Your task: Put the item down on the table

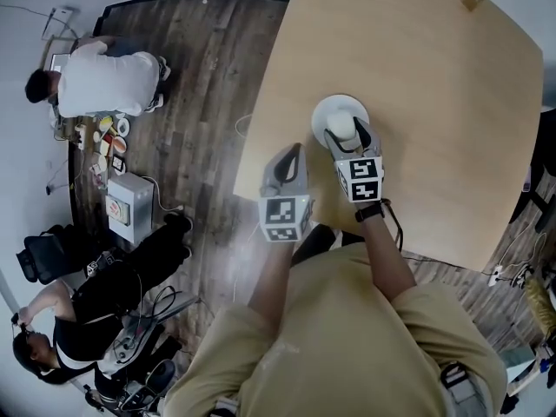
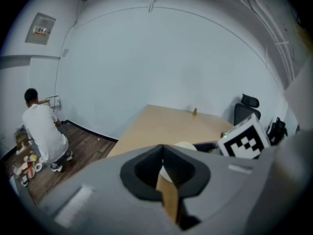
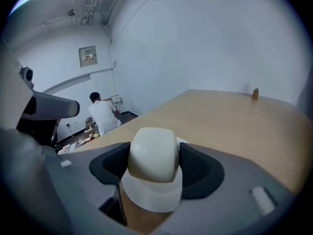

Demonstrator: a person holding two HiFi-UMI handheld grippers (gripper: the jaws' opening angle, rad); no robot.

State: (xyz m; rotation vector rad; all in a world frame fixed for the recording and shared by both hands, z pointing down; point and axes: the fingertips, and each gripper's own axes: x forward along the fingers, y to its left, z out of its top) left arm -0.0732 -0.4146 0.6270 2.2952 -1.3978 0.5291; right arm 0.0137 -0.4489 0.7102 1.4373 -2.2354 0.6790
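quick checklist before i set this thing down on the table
1. Right hand-held gripper clamps the white item by its knob: ok.
2. Table below the item is bare wood: ok.
3. Item's base already touching the table: cannot tell.
4. Left hand-held gripper empty, jaws together, beside the item and not touching it: ok.
5. Small brown thing at the far table edge is well away from the drop spot: ok.

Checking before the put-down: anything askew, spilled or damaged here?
Nothing stands out. The white item sits upright in the right gripper, over the table, with no spill or damage visible.
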